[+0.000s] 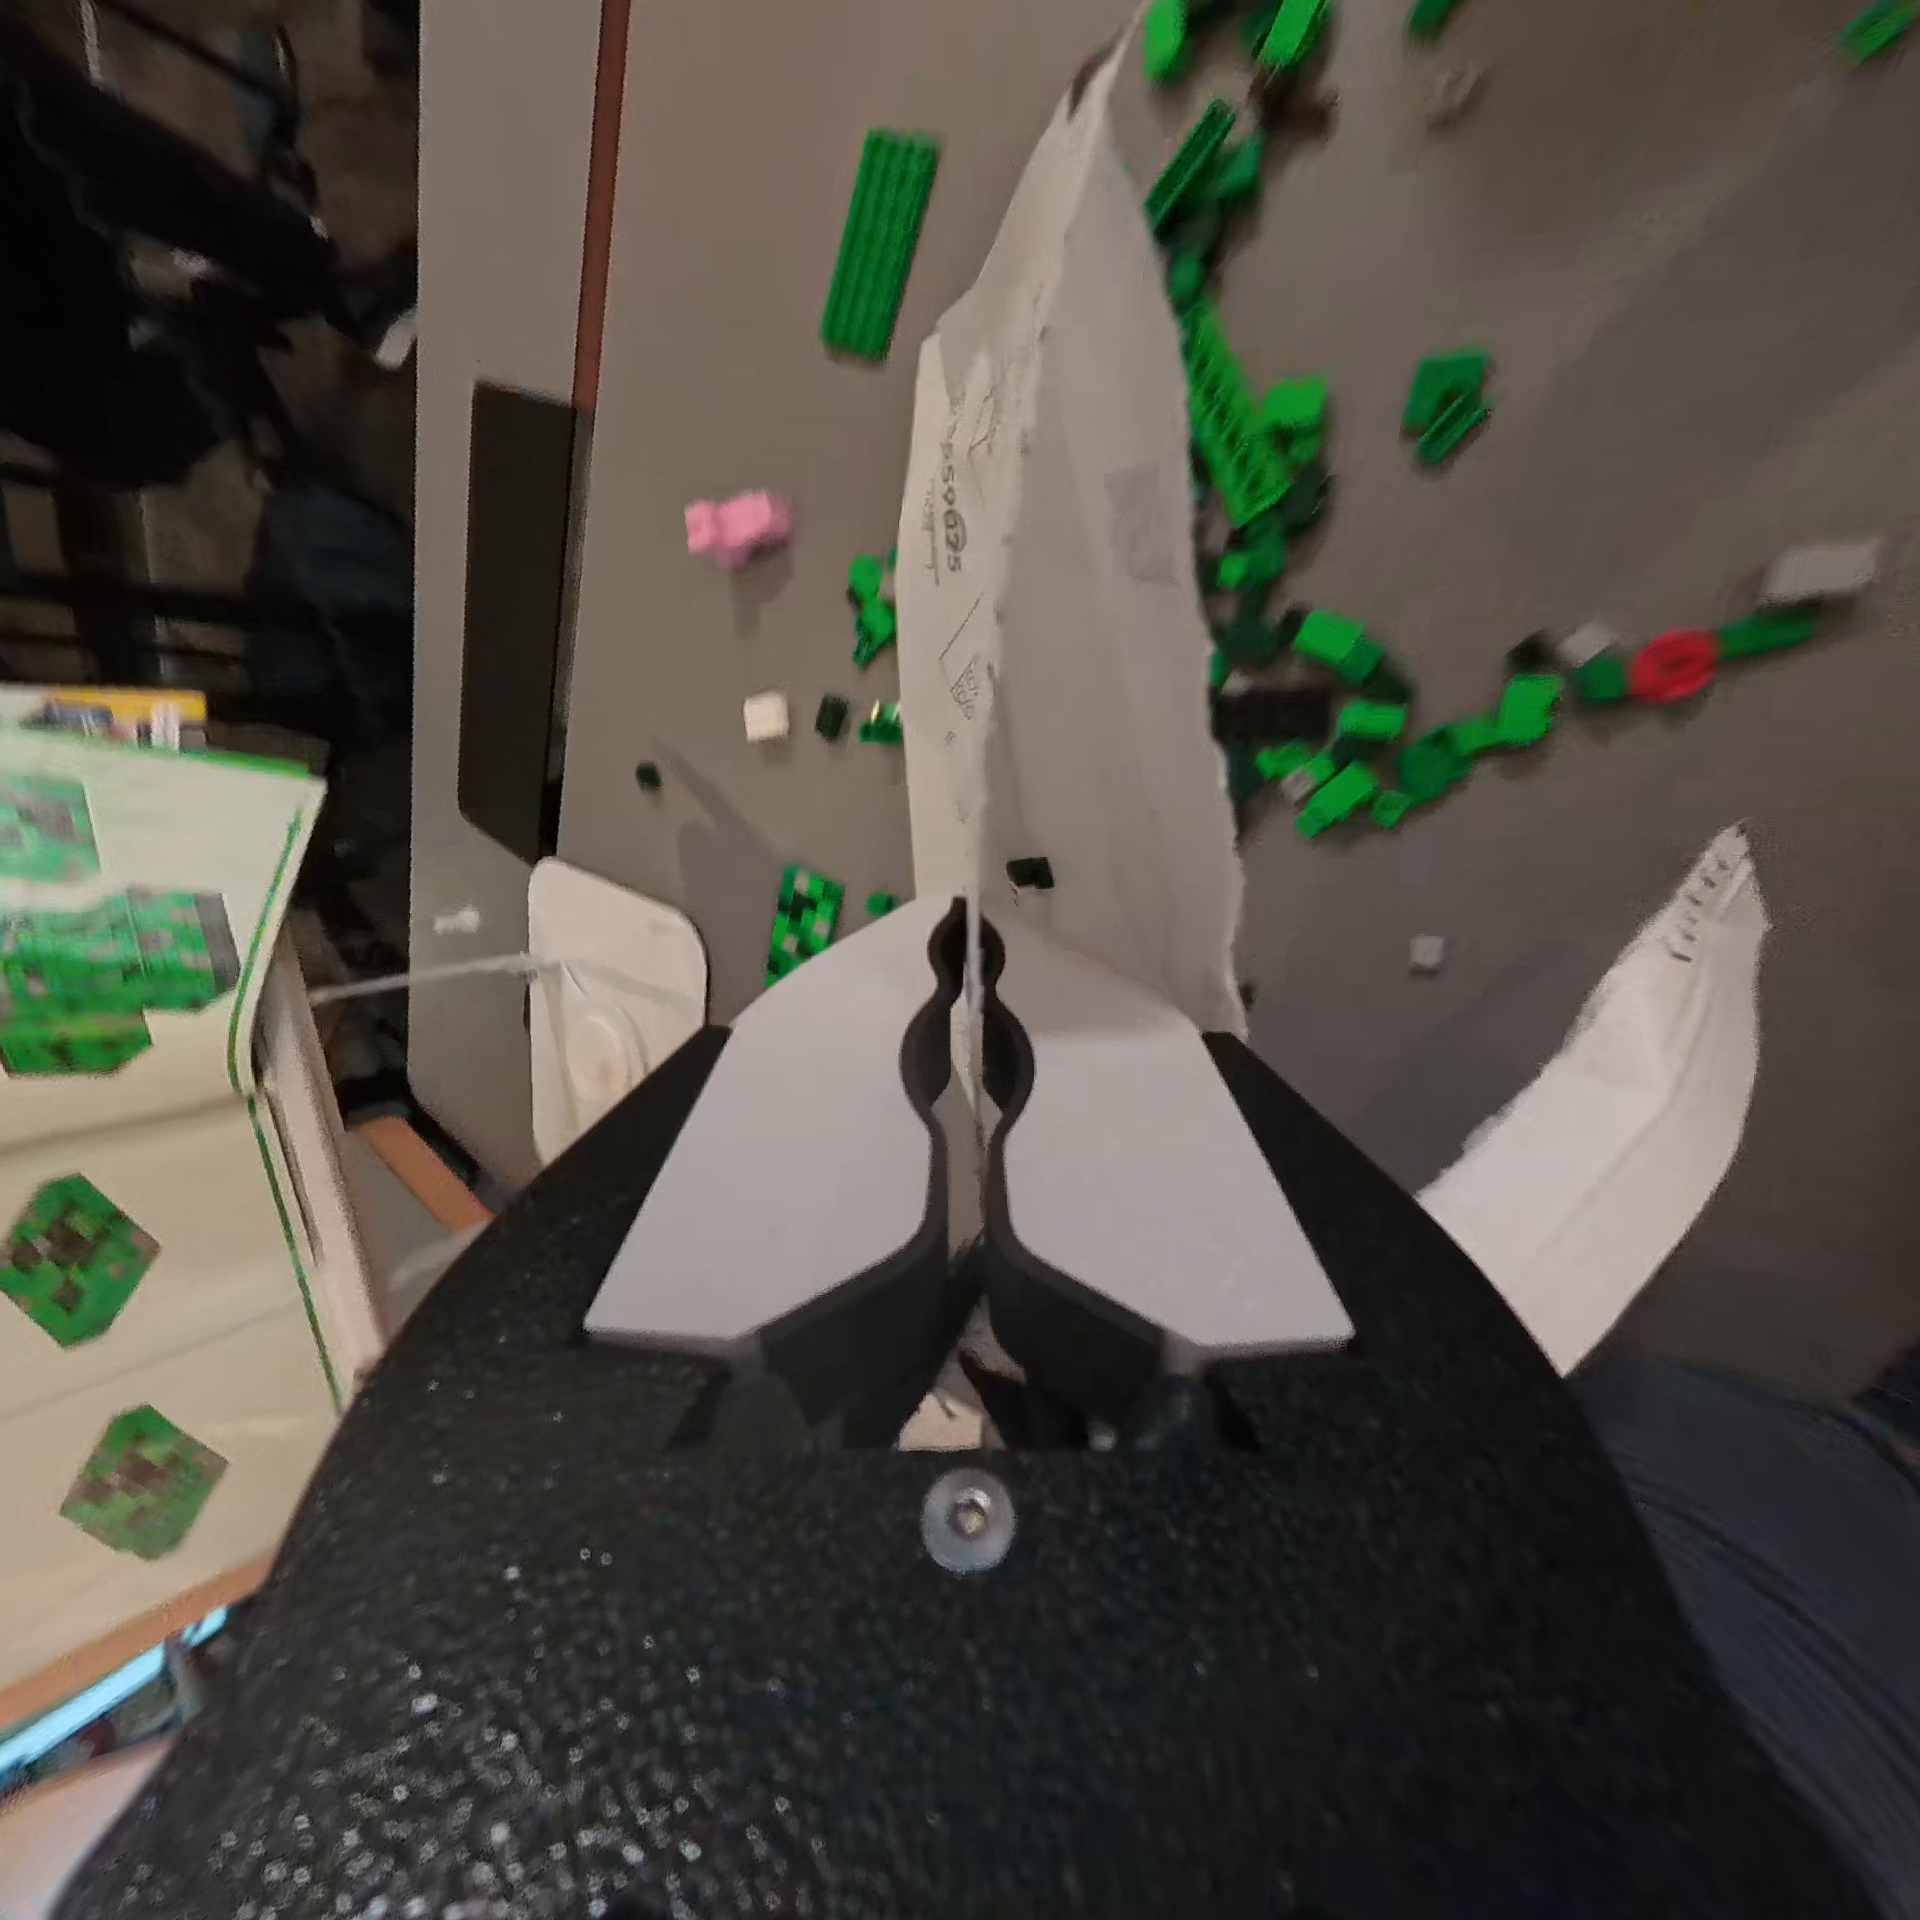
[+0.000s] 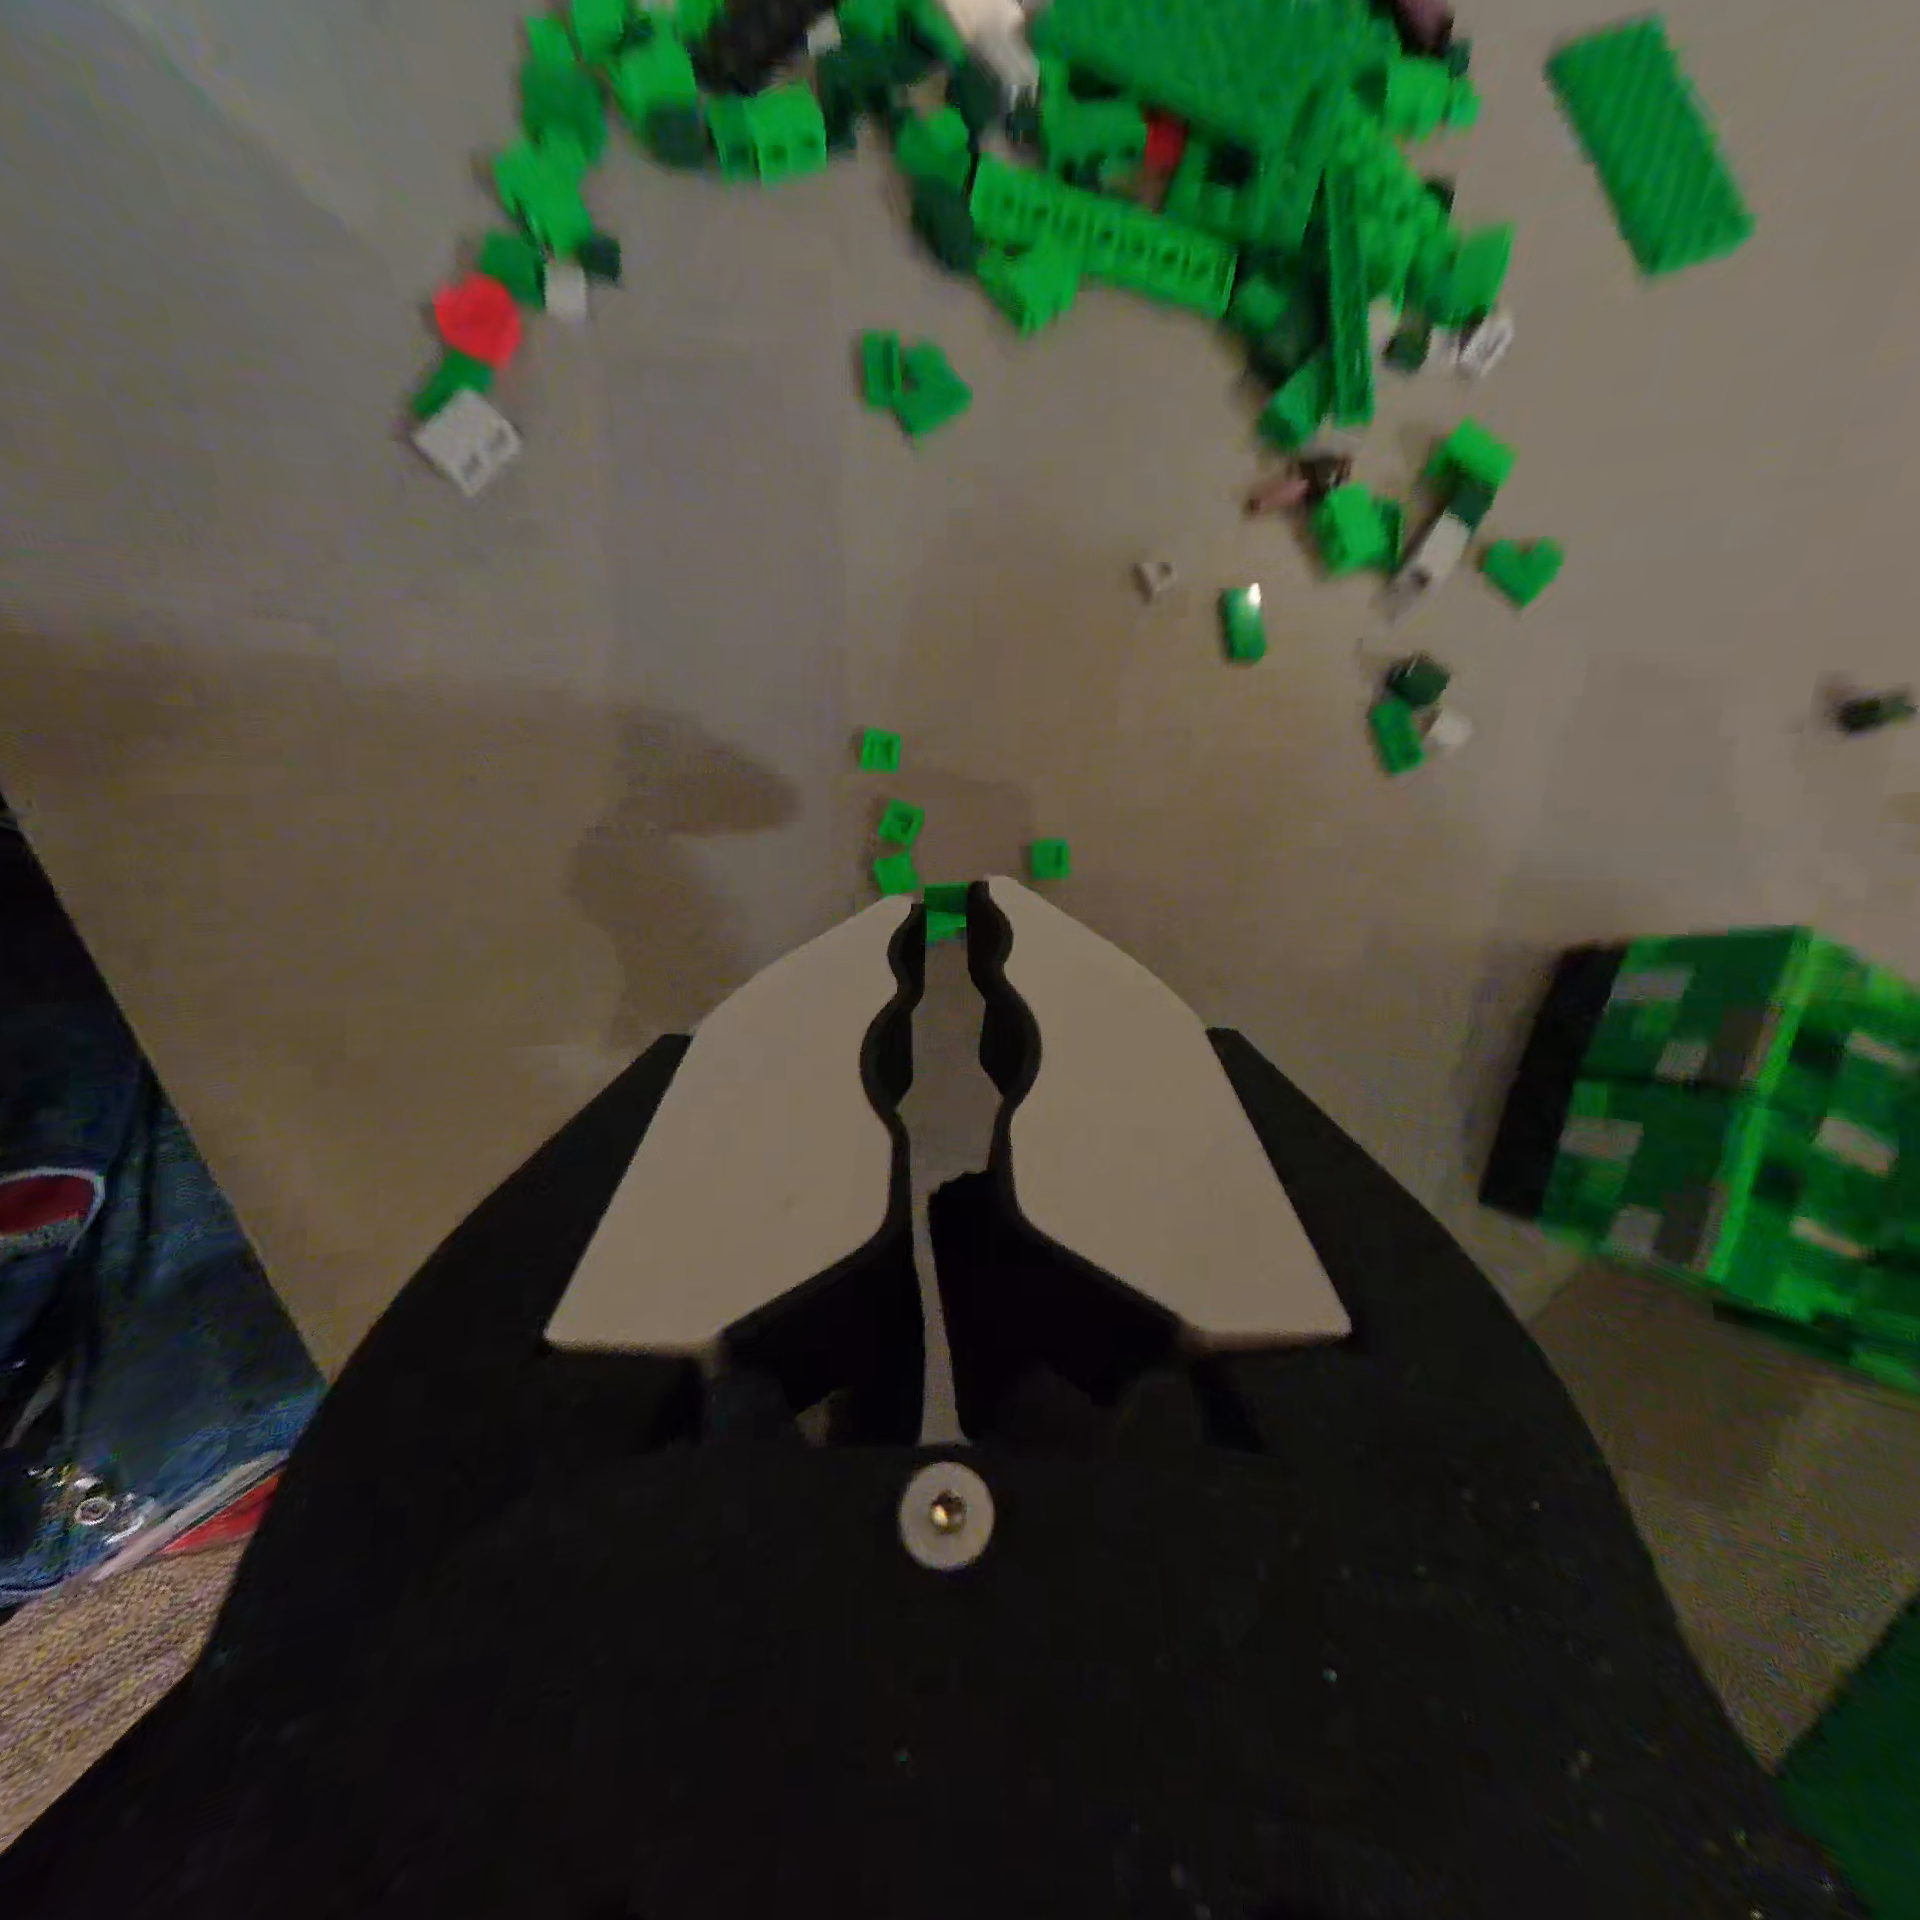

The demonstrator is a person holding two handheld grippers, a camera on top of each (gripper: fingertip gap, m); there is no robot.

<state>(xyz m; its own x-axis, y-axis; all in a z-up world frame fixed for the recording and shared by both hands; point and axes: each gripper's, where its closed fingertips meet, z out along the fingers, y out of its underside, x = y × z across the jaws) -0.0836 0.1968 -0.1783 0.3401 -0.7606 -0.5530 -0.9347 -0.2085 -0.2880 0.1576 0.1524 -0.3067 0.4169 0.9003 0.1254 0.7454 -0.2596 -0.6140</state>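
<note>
My left gripper [image 1: 971, 920] is shut on the edge of a torn white paper bag [image 1: 1081, 623], which rises from between the jaws and hangs over the grey table [image 1: 727, 260]. Loose green bricks [image 1: 1340, 644] lie beside and behind the paper. My right gripper [image 2: 945, 900] is shut on a small green brick [image 2: 945, 923] at its tips, low over the table [image 2: 520, 675]. Three small green tiles [image 2: 900, 821] lie just ahead of it. A large pile of green bricks [image 2: 1195, 156] lies farther off.
A long green plate [image 1: 881, 244], a pink piece [image 1: 738, 525], a red round piece [image 1: 1673, 663] and another torn paper piece [image 1: 1621, 1091] lie about. A printed box [image 1: 135, 1039] stands at the left. A built green block [image 2: 1745, 1122] stands at the right. The tips of one gripper are about 30 centimeters away from the tips of the other. The left gripper is farther from the built green block [image 2: 1745, 1122], some 35 centimeters, than the right, some 15 centimeters.
</note>
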